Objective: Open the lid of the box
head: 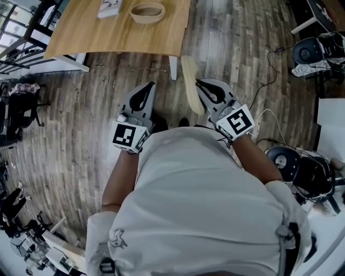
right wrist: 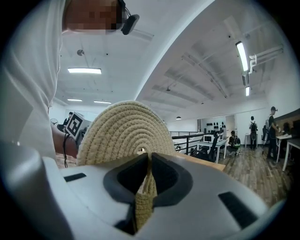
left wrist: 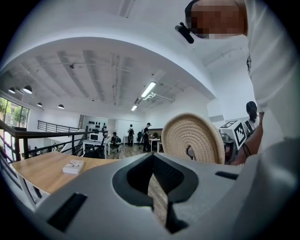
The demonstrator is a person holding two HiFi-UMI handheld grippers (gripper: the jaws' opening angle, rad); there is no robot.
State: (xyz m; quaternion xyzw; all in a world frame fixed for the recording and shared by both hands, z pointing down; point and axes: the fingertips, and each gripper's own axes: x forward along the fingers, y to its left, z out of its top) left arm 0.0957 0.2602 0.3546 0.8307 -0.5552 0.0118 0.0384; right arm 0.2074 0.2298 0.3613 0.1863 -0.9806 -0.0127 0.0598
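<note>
The round woven rope lid [head: 190, 83] stands on edge in the air over the wooden floor, off its basket, with my right gripper [head: 199, 85] shut on its rim. In the right gripper view the lid [right wrist: 124, 131] fills the middle and its edge is pinched between the jaws [right wrist: 148, 161]. The open woven basket [head: 147, 12] sits on the wooden table [head: 81, 32] far ahead. My left gripper [head: 149, 86] hangs shut and empty beside the lid. From the left gripper view the lid [left wrist: 192, 136] shows to the right of the closed jaws [left wrist: 153, 157].
A small white box [head: 109, 7] lies on the table left of the basket. A white table leg [head: 173, 67] stands just ahead of the lid. Cables and black equipment [head: 310, 51] crowd the floor at right; chairs [head: 16, 108] stand at left.
</note>
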